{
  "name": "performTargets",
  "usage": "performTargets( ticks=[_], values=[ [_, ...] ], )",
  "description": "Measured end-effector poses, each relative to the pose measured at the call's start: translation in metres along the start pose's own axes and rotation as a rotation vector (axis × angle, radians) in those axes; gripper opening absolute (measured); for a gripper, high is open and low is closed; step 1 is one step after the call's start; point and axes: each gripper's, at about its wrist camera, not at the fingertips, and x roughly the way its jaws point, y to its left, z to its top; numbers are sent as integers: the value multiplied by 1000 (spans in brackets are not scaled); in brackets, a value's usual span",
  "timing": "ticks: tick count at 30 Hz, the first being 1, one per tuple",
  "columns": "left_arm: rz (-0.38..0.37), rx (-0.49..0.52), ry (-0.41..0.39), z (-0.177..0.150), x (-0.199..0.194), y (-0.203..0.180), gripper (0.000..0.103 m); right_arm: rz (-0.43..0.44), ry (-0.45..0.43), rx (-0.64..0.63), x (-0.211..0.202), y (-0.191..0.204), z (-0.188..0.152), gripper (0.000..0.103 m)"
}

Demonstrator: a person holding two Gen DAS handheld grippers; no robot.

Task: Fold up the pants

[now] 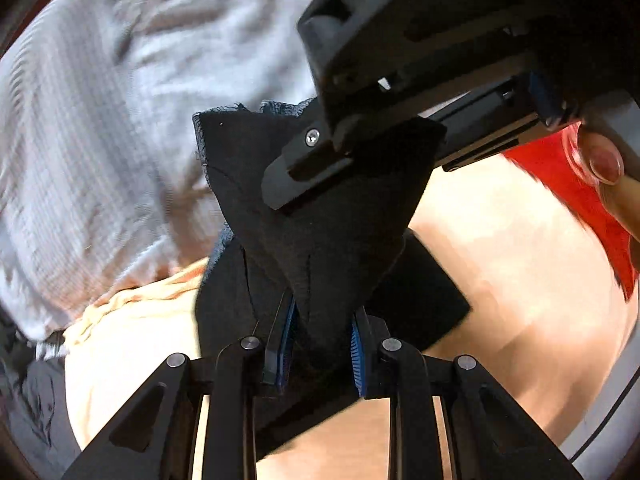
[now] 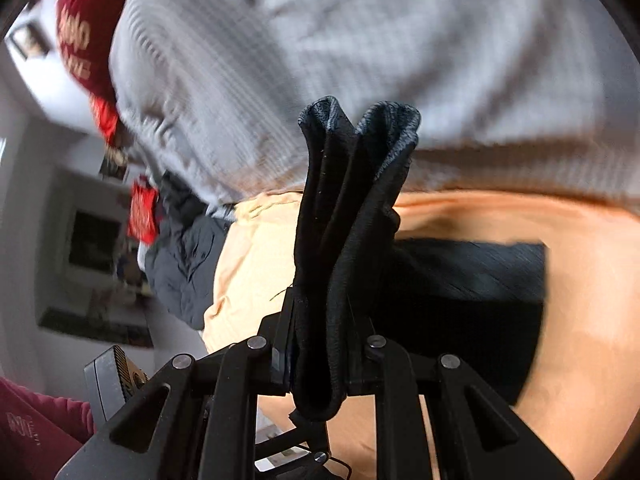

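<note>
The black pants (image 1: 320, 208) hang lifted above a peach bed sheet (image 1: 500, 280). My left gripper (image 1: 320, 344) is shut on a bunched fold of them, its blue pads pressing the cloth. My right gripper (image 1: 312, 188) shows in the left wrist view just above, clamped on the same raised edge. In the right wrist view the right gripper (image 2: 324, 356) is shut on several gathered layers of the pants (image 2: 344, 216), which stand up between the fingers. The rest of the pants (image 2: 468, 296) lies flat on the sheet behind.
A rumpled white-grey blanket (image 1: 92, 128) covers the far part of the bed and also shows in the right wrist view (image 2: 360, 48). A dark grey garment (image 2: 184, 264) lies at the sheet's (image 2: 256, 248) left edge. Red cloth (image 1: 580, 184) and a hand (image 1: 604, 160) are at the right.
</note>
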Motion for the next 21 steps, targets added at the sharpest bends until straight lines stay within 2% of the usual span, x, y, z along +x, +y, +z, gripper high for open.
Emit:
performTargets(
  ticks=[5,9,13,17,20,21],
  values=[
    [-22,70,91,-8,39,-45,25,8,-25,123,-11,-73,-33,18],
    [-2,108,145,-19,63,-64,25,29,-29,217,1,-125,-54,18],
    [24,155,167,-26,70,-74,33,44,-27,269,11,-155,-69,19],
    [-17,146,195,-32,64,-72,41,33,-16,301,17,-167,-80,23],
    [-66,93,203,-31,53,-60,44,-13,-12,308,19,-166,-83,38],
    [-84,57,203,-30,47,-51,44,-39,-6,307,19,-163,-83,49]
  ],
)
